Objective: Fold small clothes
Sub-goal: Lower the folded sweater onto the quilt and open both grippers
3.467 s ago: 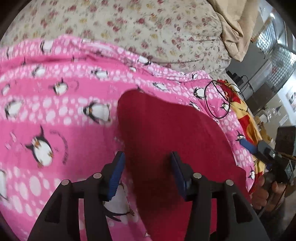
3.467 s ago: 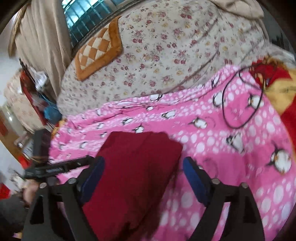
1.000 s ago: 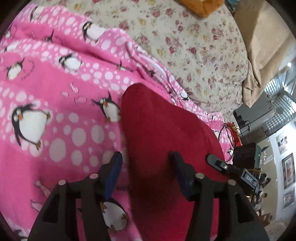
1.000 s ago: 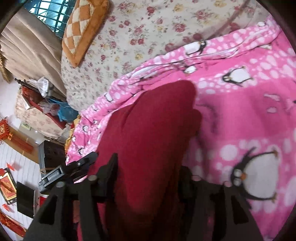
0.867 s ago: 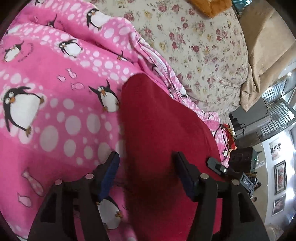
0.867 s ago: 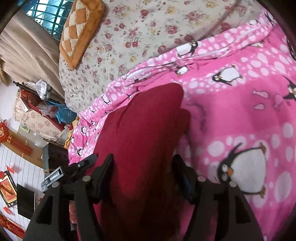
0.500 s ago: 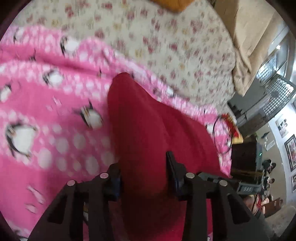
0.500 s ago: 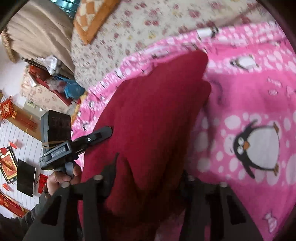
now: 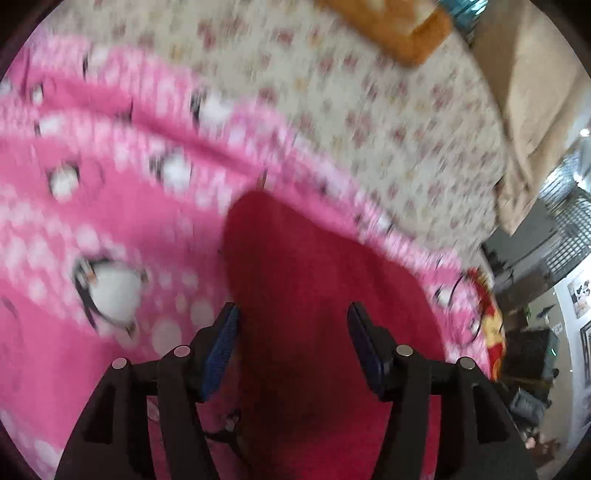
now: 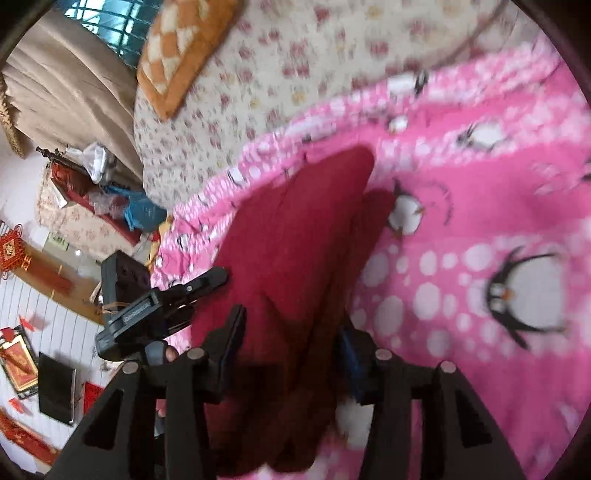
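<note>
Looking along the left gripper first, its blue-padded fingers are standing well apart, released, with the red garment lying between and beneath them on the pink penguin blanket. The garment is reaching forward to a rounded end near the blanket's far edge, where the floral bedsheet is beginning; an orange cushion is sitting on that sheet at the top. This view is blurring badly, so whether the pads are touching the cloth is hard to say. Turning to the right wrist view, the right gripper is clenching a thick bunch of the red garment, its fingers pressing in on both sides of the folds. From there the cloth is running forward in stacked layers to a tapered tip on the pink penguin blanket. The left gripper is showing at the left, just beside the garment's edge, held in a hand. Beyond the blanket, the floral bedsheet is carrying a checked orange cushion.
</note>
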Tool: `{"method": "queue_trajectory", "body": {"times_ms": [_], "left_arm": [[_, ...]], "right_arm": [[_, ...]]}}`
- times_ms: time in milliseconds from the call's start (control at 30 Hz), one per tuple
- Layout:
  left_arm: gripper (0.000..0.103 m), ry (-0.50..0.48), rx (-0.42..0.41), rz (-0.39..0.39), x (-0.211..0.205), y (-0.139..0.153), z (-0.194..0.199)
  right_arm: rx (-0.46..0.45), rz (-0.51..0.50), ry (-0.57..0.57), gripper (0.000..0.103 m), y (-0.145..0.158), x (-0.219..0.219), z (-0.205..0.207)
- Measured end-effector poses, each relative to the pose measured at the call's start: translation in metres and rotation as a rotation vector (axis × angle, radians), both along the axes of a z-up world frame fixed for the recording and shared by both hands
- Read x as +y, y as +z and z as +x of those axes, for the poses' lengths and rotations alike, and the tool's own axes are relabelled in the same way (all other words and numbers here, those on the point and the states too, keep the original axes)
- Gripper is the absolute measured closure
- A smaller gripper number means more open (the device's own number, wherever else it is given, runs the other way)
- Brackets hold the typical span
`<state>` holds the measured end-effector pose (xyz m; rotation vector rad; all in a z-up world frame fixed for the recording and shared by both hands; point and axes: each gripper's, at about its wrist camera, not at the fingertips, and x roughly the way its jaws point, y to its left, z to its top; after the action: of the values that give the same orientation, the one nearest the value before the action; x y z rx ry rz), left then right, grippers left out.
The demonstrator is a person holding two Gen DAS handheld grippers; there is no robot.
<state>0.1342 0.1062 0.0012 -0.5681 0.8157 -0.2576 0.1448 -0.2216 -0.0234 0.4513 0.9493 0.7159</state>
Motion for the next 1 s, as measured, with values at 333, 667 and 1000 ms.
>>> {"method": "queue_trajectory", "body": {"times_ms": [333,667,1000], "left_arm": [[0.063,-0.153,-0.005,0.401,-0.078,-0.013,-0.003],[0.059,-0.113,-0.029,0.366,-0.074,-0.009,-0.019],[0.06,-0.042,0.075,0.381,-0.086,-0.025,-0.092]], "right_arm": [[-0.315,-0.511,0.119,0.087,0.032,0.08,-0.064],[-0.179,-0.489,0.071,0.096,0.007,0.07,-0.049],[-0.236,-0.635,0.064,0.094,0.015,0.092,-0.102]]}}
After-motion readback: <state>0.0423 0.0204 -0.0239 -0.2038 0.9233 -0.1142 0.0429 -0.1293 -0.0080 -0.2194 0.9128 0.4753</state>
